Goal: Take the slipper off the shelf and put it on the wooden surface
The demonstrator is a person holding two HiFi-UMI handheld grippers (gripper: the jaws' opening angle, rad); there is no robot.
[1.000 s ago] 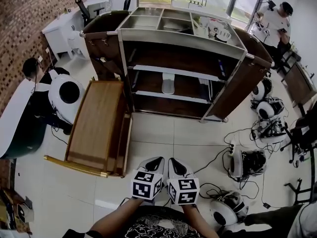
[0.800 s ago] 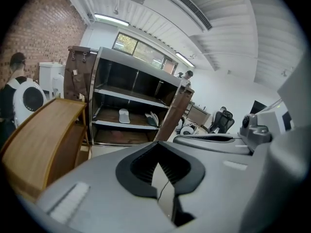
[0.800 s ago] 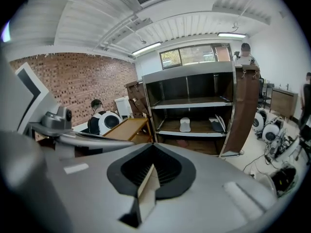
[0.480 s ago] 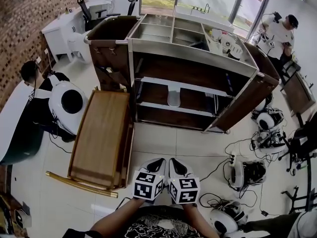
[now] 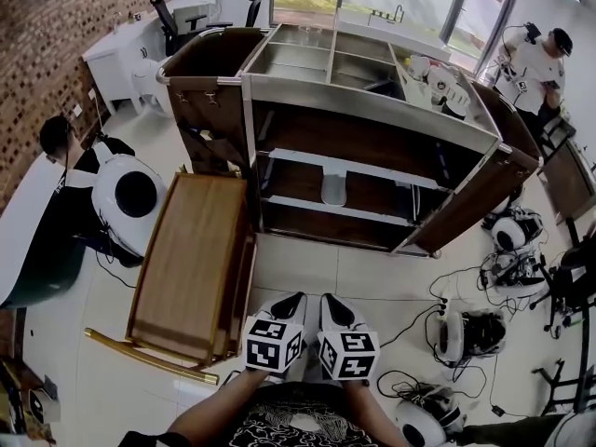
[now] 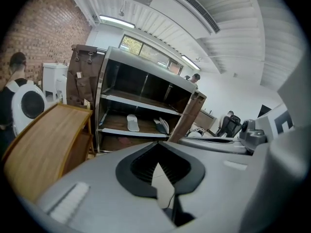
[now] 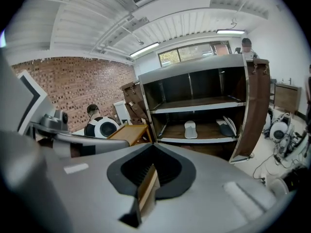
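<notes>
Your left claw (image 5: 292, 298) and right claw (image 5: 331, 300) wear smooth pale-grey shells that taper to rounded tips. Inside each, a black ribbed pad (image 6: 146, 166) lines the jaw, and a dark, heart-shaped collar frames it. Behind each claw sits a white cube (image 5: 274, 345) printed with bold black square markers. A raised pale strip (image 6: 68, 203) marks the shell left of the left claw's pads. Behind the cubes, you wear a black shirt (image 5: 307, 425) with a white swirling pattern.
</notes>
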